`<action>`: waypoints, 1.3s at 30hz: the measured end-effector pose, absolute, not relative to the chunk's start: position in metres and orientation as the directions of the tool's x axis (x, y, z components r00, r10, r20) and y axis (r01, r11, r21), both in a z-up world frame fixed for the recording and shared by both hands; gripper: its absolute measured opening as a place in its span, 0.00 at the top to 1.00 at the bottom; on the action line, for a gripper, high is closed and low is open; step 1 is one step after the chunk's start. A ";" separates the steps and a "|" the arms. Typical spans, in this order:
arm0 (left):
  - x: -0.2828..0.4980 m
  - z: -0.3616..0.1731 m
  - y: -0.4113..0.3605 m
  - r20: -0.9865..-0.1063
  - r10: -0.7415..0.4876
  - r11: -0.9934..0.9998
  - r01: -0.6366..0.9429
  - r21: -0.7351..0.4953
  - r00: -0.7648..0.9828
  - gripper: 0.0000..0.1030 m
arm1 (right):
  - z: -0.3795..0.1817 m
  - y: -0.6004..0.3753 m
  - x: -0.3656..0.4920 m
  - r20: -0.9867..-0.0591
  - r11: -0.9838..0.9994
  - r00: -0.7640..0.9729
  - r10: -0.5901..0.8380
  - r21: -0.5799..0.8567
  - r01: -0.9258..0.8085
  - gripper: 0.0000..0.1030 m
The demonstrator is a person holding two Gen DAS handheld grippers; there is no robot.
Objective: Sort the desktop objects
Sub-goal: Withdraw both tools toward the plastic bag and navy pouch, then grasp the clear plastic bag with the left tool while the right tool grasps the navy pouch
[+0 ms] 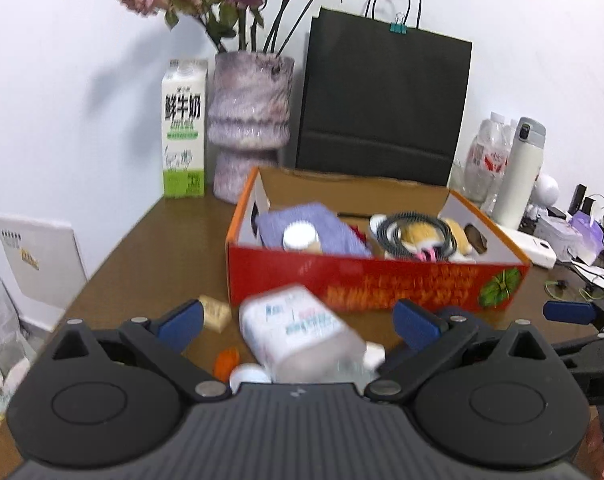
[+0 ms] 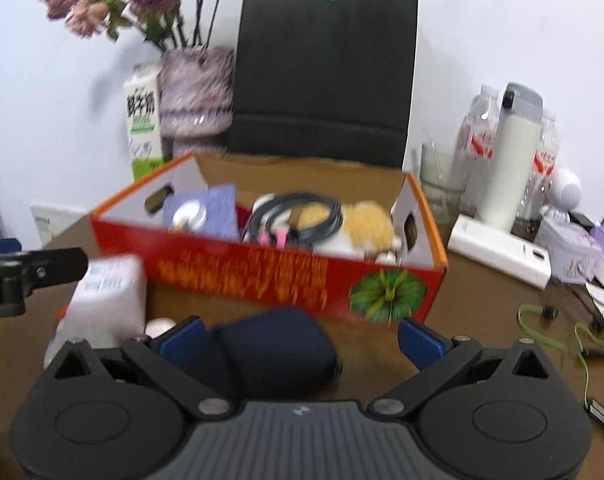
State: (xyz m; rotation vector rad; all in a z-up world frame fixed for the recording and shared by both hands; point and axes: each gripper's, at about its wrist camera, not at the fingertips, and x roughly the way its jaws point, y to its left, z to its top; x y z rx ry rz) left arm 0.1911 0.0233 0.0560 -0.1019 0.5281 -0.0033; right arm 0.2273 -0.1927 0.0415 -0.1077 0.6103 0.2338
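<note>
On brown desk [image 1: 150,240], before red box [image 1: 373,276]: left gripper [image 1: 298,322] jaws spread around one plastic bottle [image 1: 298,332]; right gripper [image 2: 300,336] spread around one dark pouch [image 2: 278,352]; bare strip left of box

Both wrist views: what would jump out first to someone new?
The red box mid-desk, already holding a coiled cable and a plush toy. Behind it stands a black paper bag. Up close, a clear bottle lies between the open left gripper, and a dark pouch between the open right gripper.
</note>
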 end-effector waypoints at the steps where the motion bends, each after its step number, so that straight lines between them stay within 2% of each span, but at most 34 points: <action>1: 0.188 0.053 0.023 -0.513 -0.035 0.994 -0.023 -0.105 0.858 0.00 | 0.038 -0.194 0.222 -0.583 0.968 0.791 0.184 -0.031 -0.248 0.00; 12: 0.179 0.025 0.015 -0.569 -0.064 0.991 -0.014 -0.133 0.820 0.00 | 0.019 -0.194 0.187 -0.610 0.971 0.770 0.185 -0.006 -0.238 0.00; 16: 0.180 0.020 0.017 -0.581 -0.085 0.987 -0.010 -0.157 0.809 0.08 | 0.018 -0.191 0.184 -0.608 0.970 0.771 0.189 -0.008 -0.245 0.00; 21: 0.184 0.018 0.019 -0.595 -0.091 0.986 -0.013 -0.168 0.798 0.09 | 0.017 -0.192 0.186 -0.608 0.971 0.771 0.188 -0.001 -0.238 0.00; 22: 0.185 0.017 0.019 -0.597 -0.094 0.985 -0.011 -0.170 0.796 0.13 | 0.017 -0.192 0.186 -0.606 0.972 0.773 0.188 0.003 -0.234 0.00; 24: 0.185 0.017 0.017 -0.600 -0.099 0.986 -0.004 -0.168 0.794 0.29 | 0.018 -0.192 0.185 -0.598 0.972 0.778 0.194 0.012 -0.233 0.00; 25: 0.186 0.017 0.017 -0.602 -0.115 0.984 0.009 -0.176 0.790 0.50 | 0.019 -0.191 0.185 -0.594 0.973 0.780 0.196 0.016 -0.232 0.00; 26: 0.186 0.017 0.017 -0.603 -0.132 0.982 0.023 -0.185 0.787 0.54 | 0.020 -0.191 0.185 -0.590 0.973 0.783 0.196 0.020 -0.229 0.00; 29: 0.181 0.023 0.023 -0.580 -0.136 0.978 0.017 -0.206 0.803 0.58 | 0.021 -0.188 0.187 -0.586 0.974 0.785 0.202 0.039 -0.222 0.00; 34: 0.179 0.032 0.036 -0.556 -0.121 0.971 -0.017 -0.237 0.822 0.58 | 0.025 -0.169 0.193 -0.581 0.971 0.783 0.223 0.064 -0.229 0.00; 39: 0.177 0.038 0.052 -0.546 -0.112 0.956 -0.059 -0.287 0.830 0.57 | 0.029 -0.142 0.211 -0.588 0.984 0.791 0.170 0.052 -0.173 0.00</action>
